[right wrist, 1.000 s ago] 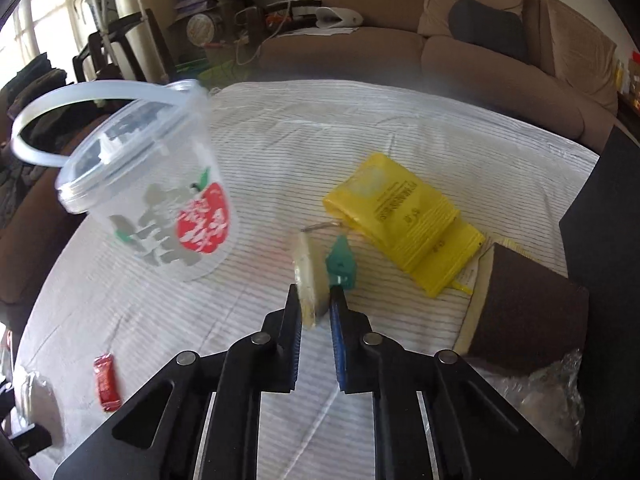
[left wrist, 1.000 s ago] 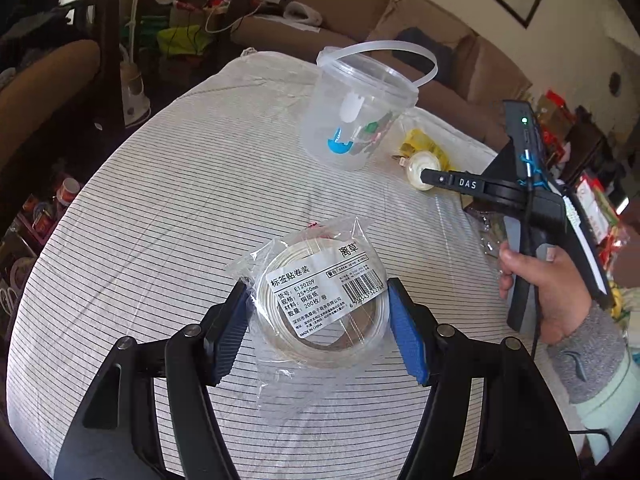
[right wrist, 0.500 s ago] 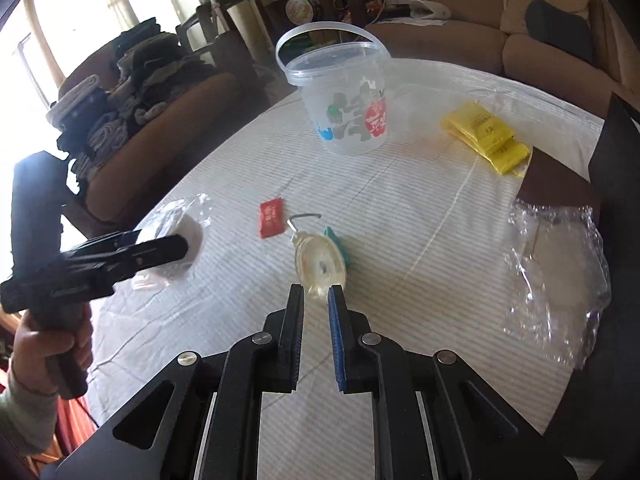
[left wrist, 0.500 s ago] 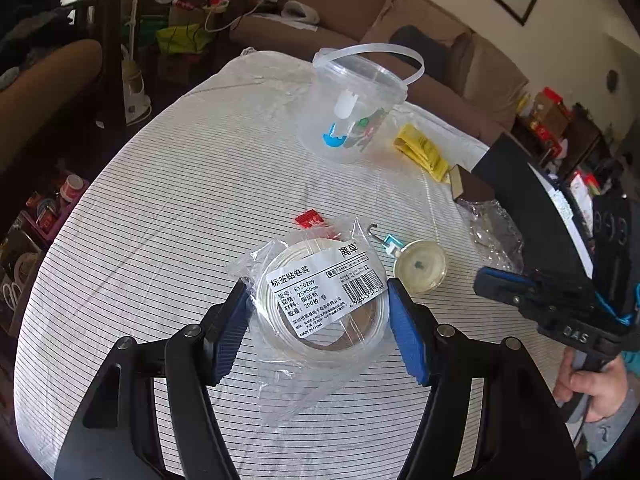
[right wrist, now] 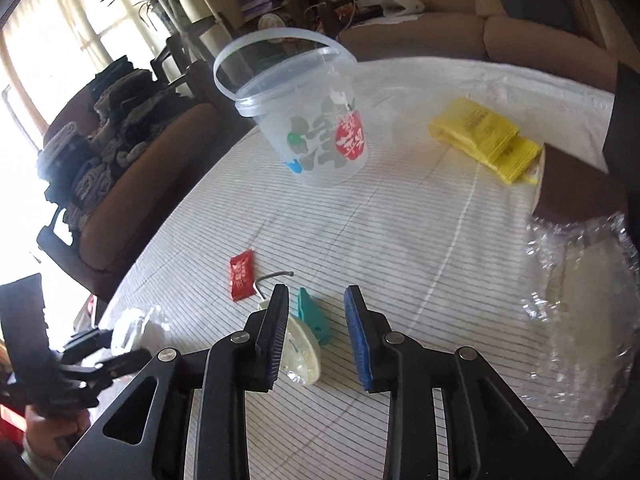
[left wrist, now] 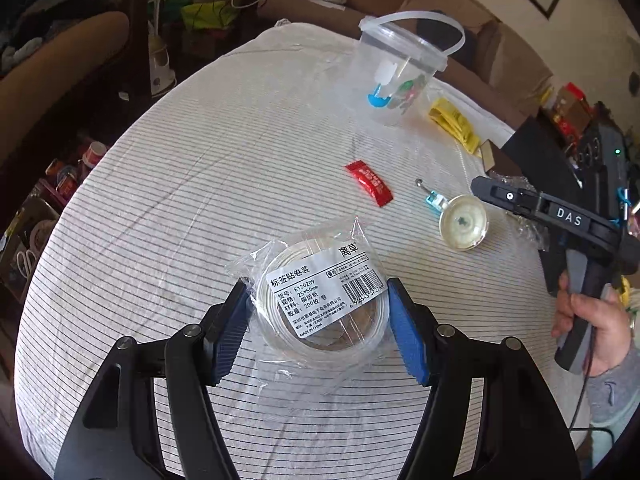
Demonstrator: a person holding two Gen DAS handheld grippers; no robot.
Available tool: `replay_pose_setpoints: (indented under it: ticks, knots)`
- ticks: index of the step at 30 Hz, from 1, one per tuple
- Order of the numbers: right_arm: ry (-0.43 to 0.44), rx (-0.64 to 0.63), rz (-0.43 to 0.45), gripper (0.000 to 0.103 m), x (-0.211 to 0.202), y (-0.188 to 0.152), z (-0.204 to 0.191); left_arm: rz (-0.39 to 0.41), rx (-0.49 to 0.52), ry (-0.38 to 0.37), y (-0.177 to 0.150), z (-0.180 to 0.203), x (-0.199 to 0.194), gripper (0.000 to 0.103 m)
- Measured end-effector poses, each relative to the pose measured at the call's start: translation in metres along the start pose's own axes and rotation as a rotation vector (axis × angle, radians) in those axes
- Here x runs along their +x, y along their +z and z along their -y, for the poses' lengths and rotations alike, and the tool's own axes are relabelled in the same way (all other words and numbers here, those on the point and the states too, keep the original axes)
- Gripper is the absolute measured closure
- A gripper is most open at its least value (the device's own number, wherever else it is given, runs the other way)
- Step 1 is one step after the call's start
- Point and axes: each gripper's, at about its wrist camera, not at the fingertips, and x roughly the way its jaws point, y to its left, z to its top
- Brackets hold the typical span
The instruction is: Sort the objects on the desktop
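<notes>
Striped cloth covers the table [left wrist: 168, 208] under both my claws, with sofas and clutter behind. My left claw [left wrist: 320, 320] has its pads pressed against the sides of the bagged roll of labels [left wrist: 324, 308], holding it low over the cloth. My right claw [right wrist: 316, 336] is opening: the round retractable tape measure [right wrist: 300, 356] lies on the cloth against my left-hand finger [right wrist: 276, 332], with the far pad clear of it, so I judge it just let go. Ahead of that claw stand the clear bucket [right wrist: 320, 136] and, off to its right, the yellow packets [right wrist: 484, 140]; the red sachet [right wrist: 241, 276] lies just ahead-left. The risk I see: that finger could drag the measure or catch its wire hook [right wrist: 272, 278] as I pull away, and the slippery bag may let the roll slide from my left grip. Only the left view shows my hand [left wrist: 592, 328] on the right handle and the printed label; only the right view shows the crinkled clear wrap [right wrist: 580, 320] and brown card [right wrist: 576, 188] to the right.
</notes>
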Motion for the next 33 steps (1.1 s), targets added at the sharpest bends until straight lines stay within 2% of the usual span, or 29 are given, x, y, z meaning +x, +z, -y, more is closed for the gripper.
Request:
replay_pose_setpoints:
  ticks: [4,10,12,13,14,17,19,21,23,25,28,31,33]
  knots:
    - [0.045,-0.068,-0.029,0.072,-0.005,-0.015,-0.024,0.001,0.008,0.014,-0.004,0.003,0.002,0.04]
    - [0.111,-0.215,-0.122,0.072,-0.02,-0.068,-0.076,0.02,0.037,0.024,-0.016,0.009,-0.011,0.04]
    - [0.101,-0.236,-0.098,0.069,-0.038,-0.083,-0.082,0.017,0.045,0.027,-0.024,0.009,-0.015,0.04]
    - [0.103,-0.236,-0.084,0.062,-0.047,-0.088,-0.083,0.014,0.048,0.031,-0.027,0.009,-0.016,0.04]
    - [0.109,-0.224,-0.079,0.059,-0.054,-0.094,-0.083,0.01,0.049,0.035,-0.031,0.009,-0.017,0.04]
    - [0.153,-0.18,-0.084,0.059,-0.066,-0.104,-0.079,0.005,0.051,0.027,-0.04,0.007,-0.019,0.039]
    - [0.144,-0.133,-0.059,0.059,-0.07,-0.102,-0.069,0.007,0.051,0.026,-0.042,0.007,-0.022,0.039]
    - [0.167,0.006,-0.02,0.055,-0.071,-0.095,-0.045,0.008,0.048,0.019,-0.044,0.008,-0.023,0.04]
    - [0.226,0.191,0.008,0.048,-0.063,-0.091,-0.014,0.013,0.049,0.021,-0.045,0.01,-0.022,0.039]
    - [0.269,0.296,0.014,0.048,-0.049,-0.092,0.004,0.016,0.052,0.025,-0.046,0.012,-0.021,0.039]
    - [0.243,0.28,0.008,0.042,-0.037,-0.097,-0.001,0.026,0.066,0.031,-0.048,0.015,-0.021,0.039]
    - [0.245,0.189,0.003,0.038,-0.029,-0.1,-0.021,0.038,0.081,0.038,-0.049,0.016,-0.019,0.038]
    - [0.198,0.11,-0.008,0.038,-0.024,-0.1,-0.035,0.044,0.079,0.032,-0.049,0.016,-0.019,0.037]
